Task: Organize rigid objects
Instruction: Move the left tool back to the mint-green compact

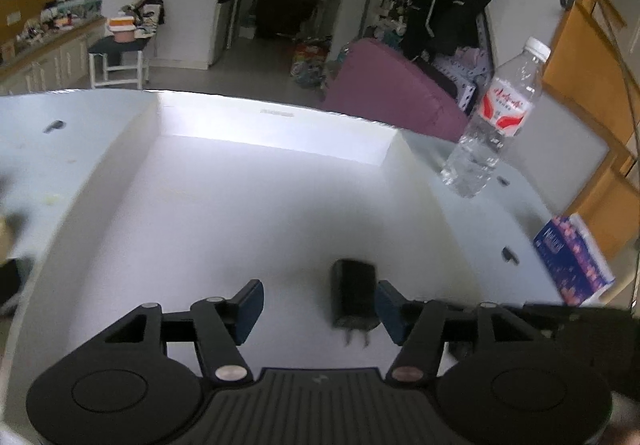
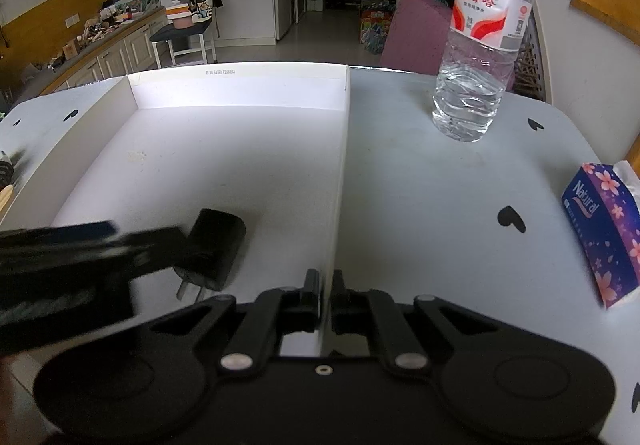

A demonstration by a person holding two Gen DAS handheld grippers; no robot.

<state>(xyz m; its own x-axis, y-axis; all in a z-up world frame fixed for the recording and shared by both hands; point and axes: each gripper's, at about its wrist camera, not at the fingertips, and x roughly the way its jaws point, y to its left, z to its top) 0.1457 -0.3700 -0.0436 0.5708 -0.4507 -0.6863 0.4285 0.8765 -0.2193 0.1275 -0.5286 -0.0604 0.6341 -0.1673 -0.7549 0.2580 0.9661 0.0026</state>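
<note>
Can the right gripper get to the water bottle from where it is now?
Probably not right away: the right gripper is shut on the white box's side wall. Once it lets go, the way looks free; the water bottle stands upright on bare table beyond that wall, nothing between.

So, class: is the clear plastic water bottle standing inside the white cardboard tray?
No, the clear plastic water bottle stands on the table, outside the white cardboard tray.

The left gripper [image 2: 72,245] appeared as a dark motion-blurred mass in the right wrist view, hiding part of the black charger [image 2: 214,249]. Objects at the table's left edge [image 2: 6,173] were cropped and too blurred to identify.
</note>
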